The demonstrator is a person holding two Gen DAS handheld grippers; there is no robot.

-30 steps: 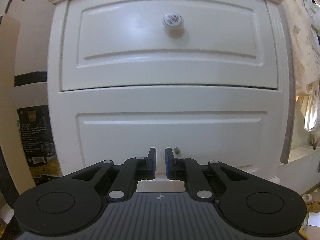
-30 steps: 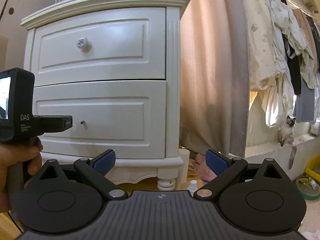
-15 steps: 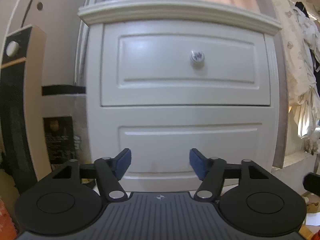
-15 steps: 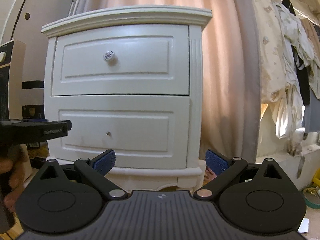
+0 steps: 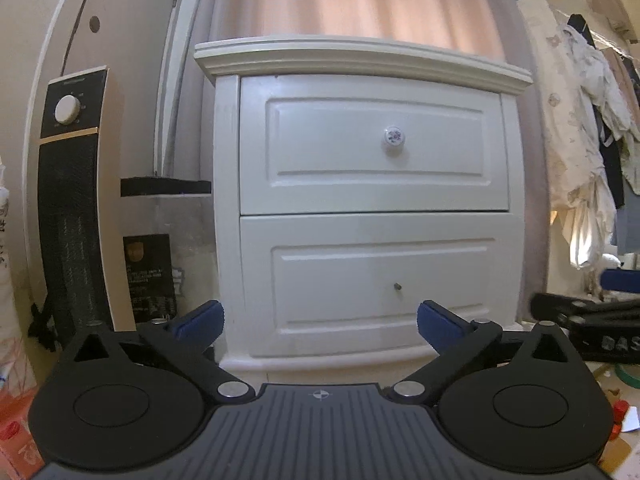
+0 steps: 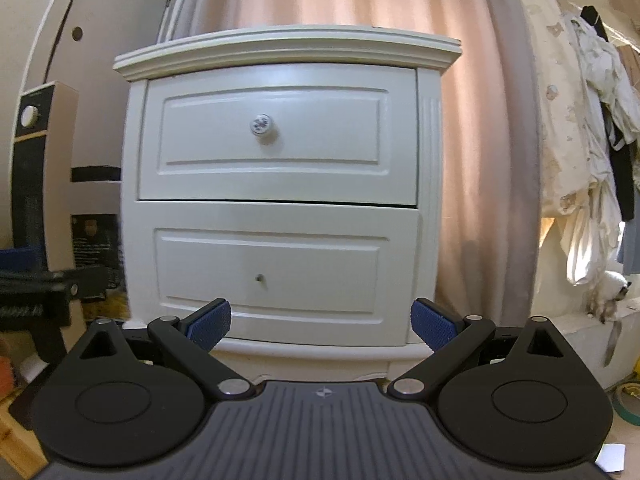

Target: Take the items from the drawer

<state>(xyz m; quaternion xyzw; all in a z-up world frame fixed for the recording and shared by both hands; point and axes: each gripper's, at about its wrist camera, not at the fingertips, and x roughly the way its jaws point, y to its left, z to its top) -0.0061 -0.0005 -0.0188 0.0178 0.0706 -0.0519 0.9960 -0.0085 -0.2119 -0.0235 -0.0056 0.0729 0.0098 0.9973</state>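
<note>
- Here, in the left wrist view, the left tongs [image 5: 320, 322] fill the bottom of the frame, blue pads spread wide with nothing between them.
- The white nightstand [image 5: 362, 208] stands at the centre of the frame, above and beyond the tongs and well apart from them; both drawers are closed.
- The upper drawer [image 5: 374, 146] carries a round patterned knob [image 5: 393, 136]; the lower drawer [image 5: 378, 284] has only a small metal stud [image 5: 397, 286], which sits just above the gap between the pads, toward its right side.
- At the left of the frame a tall black-and-cream heater [image 5: 74, 204] with a white dial stands beside the nightstand; a pink curtain [image 5: 352, 0] hangs behind, and clothes [image 5: 580, 140] hang at the right. The right tongs' black body shows blurred at the right edge.
- In the right wrist view, the right tongs [image 6: 322, 320] are likewise spread wide and hold nothing.
- The nightstand [image 6: 280, 200] sits left of centre, apart from the pads; the knob [image 6: 262, 124] is in the upper middle, and the stud [image 6: 259, 278] lies above the gap, nearer the left pad.
- Nothing lies between the tongs and the drawer fronts. The left tongs' dark body shows blurred at the left edge; a roll of tape [image 6: 628, 400] lies on the floor at lower right.
</note>
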